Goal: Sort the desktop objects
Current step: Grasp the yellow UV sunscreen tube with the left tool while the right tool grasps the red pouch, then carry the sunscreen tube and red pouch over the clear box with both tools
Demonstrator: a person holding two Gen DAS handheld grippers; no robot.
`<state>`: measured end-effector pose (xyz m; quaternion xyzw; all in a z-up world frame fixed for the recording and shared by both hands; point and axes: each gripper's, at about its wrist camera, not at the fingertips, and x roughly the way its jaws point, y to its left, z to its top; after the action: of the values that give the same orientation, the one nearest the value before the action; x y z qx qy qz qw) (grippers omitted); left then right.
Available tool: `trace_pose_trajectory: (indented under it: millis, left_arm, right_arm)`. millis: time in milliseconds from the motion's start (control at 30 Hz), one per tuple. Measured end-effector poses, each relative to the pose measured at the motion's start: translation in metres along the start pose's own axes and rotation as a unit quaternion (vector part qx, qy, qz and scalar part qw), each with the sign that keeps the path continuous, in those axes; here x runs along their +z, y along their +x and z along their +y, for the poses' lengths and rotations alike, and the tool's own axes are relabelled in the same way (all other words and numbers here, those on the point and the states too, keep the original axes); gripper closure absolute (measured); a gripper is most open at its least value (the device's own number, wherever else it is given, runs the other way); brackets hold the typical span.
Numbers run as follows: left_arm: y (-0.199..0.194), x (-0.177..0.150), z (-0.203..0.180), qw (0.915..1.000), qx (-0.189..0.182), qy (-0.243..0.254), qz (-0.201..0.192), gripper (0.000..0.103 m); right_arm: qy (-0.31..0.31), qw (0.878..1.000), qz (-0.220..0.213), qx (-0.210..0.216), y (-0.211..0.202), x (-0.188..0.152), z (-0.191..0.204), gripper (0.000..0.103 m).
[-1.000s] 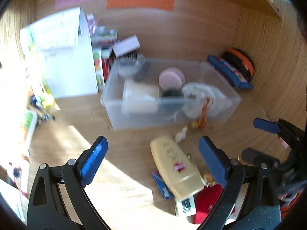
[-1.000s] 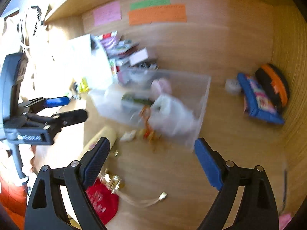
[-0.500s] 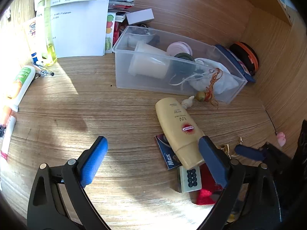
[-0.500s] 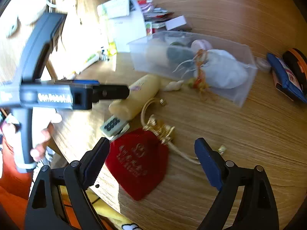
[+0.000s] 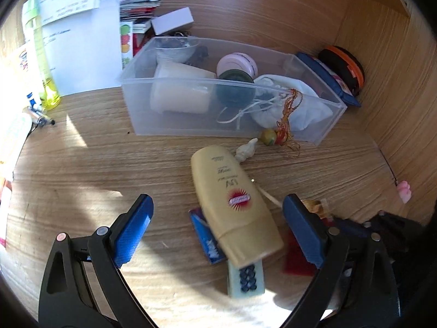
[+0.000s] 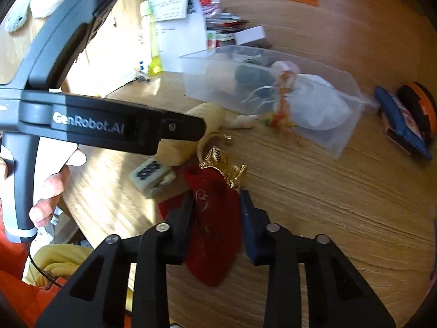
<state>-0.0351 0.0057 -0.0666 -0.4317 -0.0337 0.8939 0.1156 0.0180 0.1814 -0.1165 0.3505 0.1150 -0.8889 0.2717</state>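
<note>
My right gripper is shut on a red velvet pouch with a gold-trimmed mouth, at the near edge of the wooden desk. My left gripper is open and empty, its fingers either side of a yellow sunscreen tube that lies on the desk. The tube rests on a blue packet and a pale tile with dark dots. A clear plastic bin behind holds a cream cup, round tins and a white drawstring bag. The pouch also shows in the left wrist view.
A small white shell and a beaded tassel charm lie in front of the bin. A blue pouch and an orange-black case sit at the back right. Bottles, papers and boxes stand at the back left.
My right gripper has closed on the red pouch, which it only framed before. My left gripper has moved forward, closer to the yellow tube, and stays open.
</note>
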Motion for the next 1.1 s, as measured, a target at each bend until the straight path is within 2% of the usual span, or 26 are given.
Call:
trace_pose_trajectory:
  millis: [167,300,467,633,900,1100]
  left_arm:
    - [0.009,0.007,-0.009,0.9997,0.022,0.014,-0.001,0.009]
    - [0.021,0.009,-0.013,0.9988,0.035,0.028,0.019,0.03]
    - [0.03,0.008,-0.017,0.9974,0.053,0.04,0.028,0.038]
    - [0.034,0.013,-0.015,0.9965,0.072,0.036,0.021,0.054]
    - [0.029,0.014,-0.006,0.9971,0.073,0.018,0.013,0.054]
    - [0.007,0.014,0.001,0.9969,0.076,0.001,-0.021,0.054]
  right_arm:
    - [0.028,0.999,-0.015,-0.032,-0.016,0.001,-0.03,0.078]
    - [0.048,0.997,-0.023,-0.048,-0.027,0.003,-0.053,0.078]
    - [0.056,0.997,-0.026,-0.048,-0.027,0.01,-0.07,0.078]
    - [0.058,0.998,-0.023,-0.03,-0.017,0.014,-0.074,0.078]
    - [0.059,0.998,-0.027,-0.006,-0.012,0.019,-0.072,0.078]
    - [0.062,0.997,-0.037,0.0,-0.018,0.029,-0.075,0.078]
